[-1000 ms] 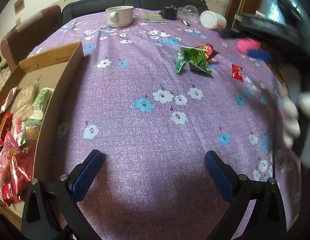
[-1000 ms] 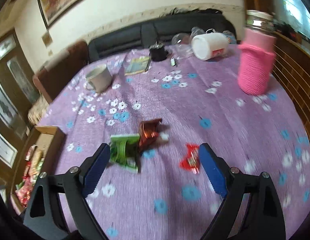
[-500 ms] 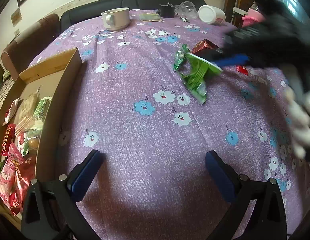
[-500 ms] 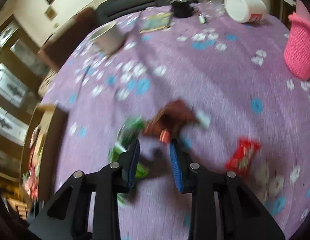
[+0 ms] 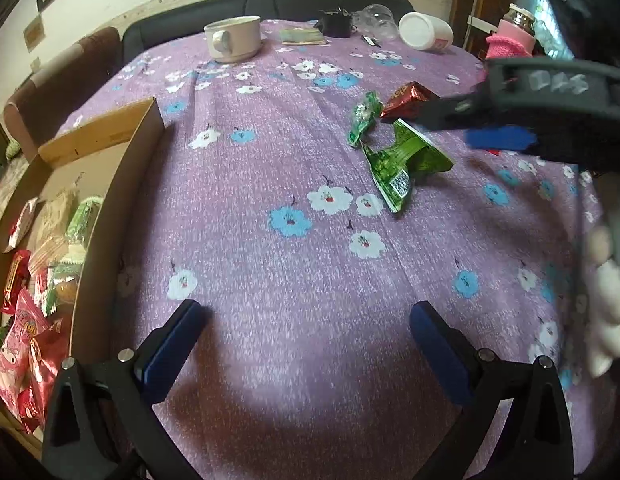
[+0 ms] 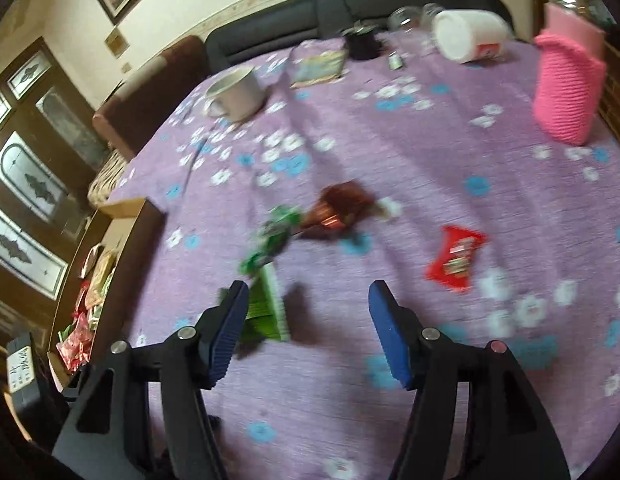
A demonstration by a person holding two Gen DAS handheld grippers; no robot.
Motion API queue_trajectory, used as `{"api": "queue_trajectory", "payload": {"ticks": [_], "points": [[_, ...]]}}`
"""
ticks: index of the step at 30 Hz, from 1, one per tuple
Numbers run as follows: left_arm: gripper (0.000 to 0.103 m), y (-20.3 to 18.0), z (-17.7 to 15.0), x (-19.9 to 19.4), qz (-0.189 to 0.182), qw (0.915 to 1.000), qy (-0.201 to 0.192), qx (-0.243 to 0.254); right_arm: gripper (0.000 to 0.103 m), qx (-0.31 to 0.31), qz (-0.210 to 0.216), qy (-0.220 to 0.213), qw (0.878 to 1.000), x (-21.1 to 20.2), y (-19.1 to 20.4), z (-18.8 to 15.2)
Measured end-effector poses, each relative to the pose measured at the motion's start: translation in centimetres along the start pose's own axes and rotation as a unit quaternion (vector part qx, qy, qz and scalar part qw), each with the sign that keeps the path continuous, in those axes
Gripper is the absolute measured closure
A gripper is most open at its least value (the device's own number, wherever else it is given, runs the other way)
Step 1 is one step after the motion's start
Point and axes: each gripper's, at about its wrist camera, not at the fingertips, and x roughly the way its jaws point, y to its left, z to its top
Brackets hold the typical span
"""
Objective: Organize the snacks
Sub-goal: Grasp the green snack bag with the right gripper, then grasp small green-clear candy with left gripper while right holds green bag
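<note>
A large green snack packet lies crumpled on the purple flowered tablecloth; it also shows in the right wrist view, just by the left fingertip. A smaller green packet, a dark red foil packet and a small red packet lie nearby. My right gripper is open and empty above the cloth. My left gripper is open and empty, near the table's front. A cardboard box at left holds several snack packets.
At the far side stand a white mug, a tipped white tub, a glass jar, a black object and a flat packet. A pink knitted bottle cover stands at the right. A dark sofa lies behind.
The right gripper was nearly shut by the green packet half a second ago; now its jaws stand wide apart and the packet lies on the cloth, shifted toward the box. The left gripper stayed put.
</note>
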Motion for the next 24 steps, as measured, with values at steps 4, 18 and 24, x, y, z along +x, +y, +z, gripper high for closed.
{"api": "queue_trajectory", "payload": {"ticks": [4, 18, 24], "points": [[0.007, 2.1, 0.3, -3.0, -0.082, 0.9952, -0.010, -0.052, 0.039, -0.024, -0.023, 0.002, 0.999, 1.4, 2.1, -0.6], [0.012, 2.6, 7.8, -0.7, -0.116, 0.9927, -0.010, -0.030, 0.061, -0.017, 0.012, -0.018, 1.000, 0.0, -0.4, -3.8], [0.032, -1.2, 11.3, 3.6, -0.110, 0.9937, -0.014, 0.020, 0.061, 0.014, 0.047, -0.018, 0.999, -0.5, -1.8, -4.7]]}}
